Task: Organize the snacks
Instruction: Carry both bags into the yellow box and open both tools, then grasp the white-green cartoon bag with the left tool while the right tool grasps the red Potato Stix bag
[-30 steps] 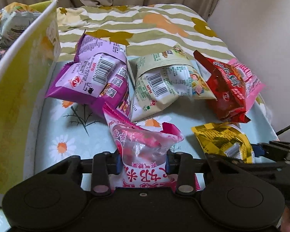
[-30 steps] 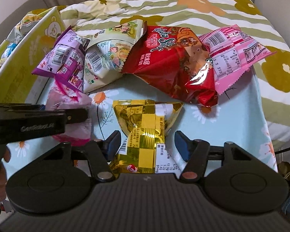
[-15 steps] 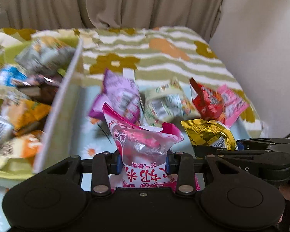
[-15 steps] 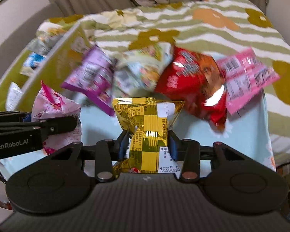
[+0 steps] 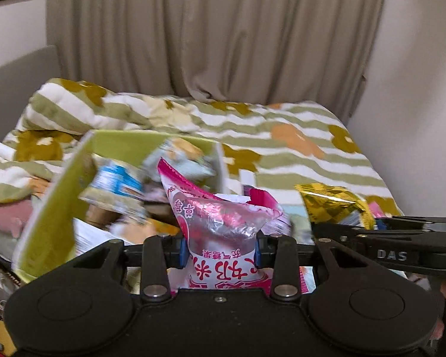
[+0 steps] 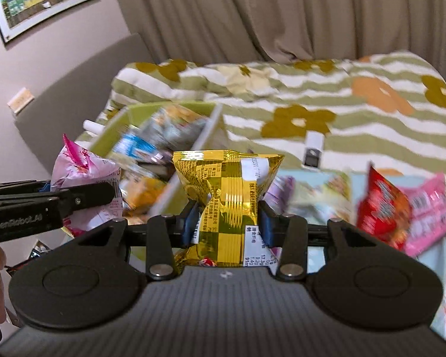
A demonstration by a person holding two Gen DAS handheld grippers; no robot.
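pink snack packet [image 5: 220,232], crinkled and pinched at its waist, is clamped in the left gripper [image 5: 220,248]; gold checked packet [image 6: 229,196] likewise in the right gripper [image 6: 229,223], both held in the air near the green box [image 5: 47,217], already part filled; red packet [image 6: 383,208] and other packets remain outside it
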